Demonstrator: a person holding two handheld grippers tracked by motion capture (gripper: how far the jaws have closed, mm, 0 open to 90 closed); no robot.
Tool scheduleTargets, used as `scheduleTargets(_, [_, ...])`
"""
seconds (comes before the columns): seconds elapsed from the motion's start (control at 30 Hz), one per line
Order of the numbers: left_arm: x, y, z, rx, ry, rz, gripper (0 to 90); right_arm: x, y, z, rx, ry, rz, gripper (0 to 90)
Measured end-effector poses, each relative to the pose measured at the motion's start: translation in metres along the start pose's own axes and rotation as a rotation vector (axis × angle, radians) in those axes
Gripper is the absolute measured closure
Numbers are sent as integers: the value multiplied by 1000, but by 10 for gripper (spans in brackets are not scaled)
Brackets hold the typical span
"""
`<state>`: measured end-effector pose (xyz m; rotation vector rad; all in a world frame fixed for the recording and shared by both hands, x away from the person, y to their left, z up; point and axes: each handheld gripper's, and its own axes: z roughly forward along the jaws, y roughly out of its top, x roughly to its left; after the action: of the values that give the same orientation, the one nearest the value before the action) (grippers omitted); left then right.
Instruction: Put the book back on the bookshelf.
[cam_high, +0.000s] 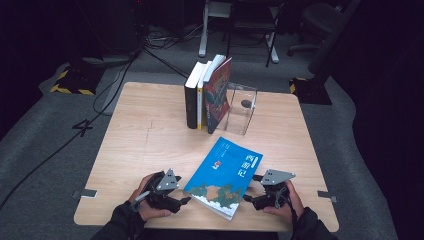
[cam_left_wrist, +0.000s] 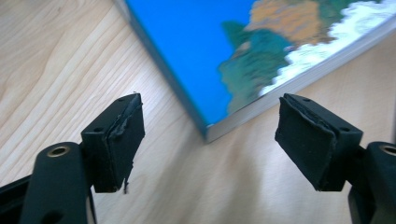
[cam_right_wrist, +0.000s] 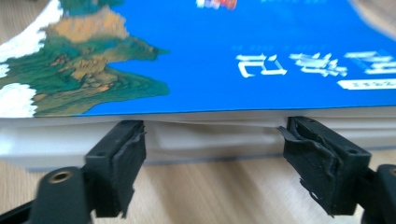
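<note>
- A dim room with grey carpet and trailing cables is surrounding a pale wooden table (cam_high: 150, 135); the work is going on at its near edge.
- A blue book (cam_high: 225, 175) is lying flat, cover up, directly between the two tongs, set at a slant to the table edge, so that each tool is meeting it differently.
- The left gripper (cam_high: 184, 201) is standing released, its jaws apart with nothing between them. In the left gripper view the book's near corner (cam_left_wrist: 208, 133) is lying just ahead of the gap, not touching either pad.
- The right gripper (cam_high: 250, 199) is also standing apart and unclenched, its tips up against the book's page edge (cam_right_wrist: 210, 137); whether they are touching it, I cannot tell. Nothing is being squeezed.
- Judgement: the right tongs are looking to be steadying or prising at the page side while the left is lining up on the corner, probably for lifting the book.
- Well beyond both tongs, three upright books (cam_high: 206, 95) are leaning against a clear bookend (cam_high: 244, 107), which is likely serving as the stop for that row.
</note>
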<state>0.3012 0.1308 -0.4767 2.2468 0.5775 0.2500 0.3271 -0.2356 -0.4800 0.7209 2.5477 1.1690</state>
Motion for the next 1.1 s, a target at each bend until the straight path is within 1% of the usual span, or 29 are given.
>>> scheduleTargets(0.07, [-8,7,1,-18,-15,20,230,0,4,-2,-18,-13,8,230])
scheduleTargets(0.1, [-14,11,2,-18,-19,40,231,0,6,-2,-20,-16,11,230])
scheduleTargets(0.17, [-26,18,8,-29,-32,66,232,0,10,-4,-26,-30,10,231])
scheduleTargets(0.23, [-34,23,13,-21,-33,91,234,0,14,-5,-39,-35,9,231])
scheduleTargets(0.33, [-46,32,26,-14,-53,109,238,0,20,-7,-63,-42,21,231])
scheduleTargets(0.4, [-52,35,35,2,-51,131,233,0,23,-7,-70,-45,25,231])
scheduleTargets(0.43, [-55,37,40,5,-41,126,233,0,24,-8,-76,-47,24,231])
scheduleTargets(0.47, [-57,39,42,14,-13,124,236,1,26,-8,-79,-49,26,232])
scheduleTargets(0.5, [-57,40,45,4,-14,122,240,1,26,-8,-77,-49,25,233])
scheduleTargets(0.53, [-58,41,47,-8,-18,108,239,1,27,-8,-78,-50,23,234])
scheduleTargets(0.57, [-59,42,48,-14,-15,109,242,1,27,-8,-82,-51,20,234])
scheduleTargets(0.6, [-61,43,50,-16,-1,103,254,1,27,-8,-82,-51,19,234])
scheduleTargets(0.67, [-62,47,53,-36,10,76,296,1,27,-8,-83,-50,16,234])
scheduleTargets(0.7, [-62,49,54,-43,3,59,303,1,27,-8,-84,-50,15,234])
scheduleTargets(0.73, [-62,50,55,-46,2,57,300,0,27,-7,-84,-49,18,234])
scheduleTargets(0.8, [-65,51,56,-55,19,66,332,0,27,-7,-89,-49,15,234])
scheduleTargets(0.83, [-66,52,56,-60,20,76,343,0,27,-7,-90,-47,18,234])
scheduleTargets(0.93, [-65,51,52,-92,16,93,456,-2,25,-6,-84,-40,26,234])
scheduleTargets(1.0, [-63,51,47,-125,11,103,566,-4,24,-6,-83,-30,36,235])
scheduleTargets(1.03, [-62,50,45,-140,21,111,640,-5,24,-6,-85,-23,42,235])
scheduleTargets(1.07, [-62,50,42,-163,32,117,695,-6,23,-7,-83,-16,49,235])
scheduleTargets(1.1, [-61,49,41,-171,34,117,726,-6,23,-7,-84,-15,47,234])
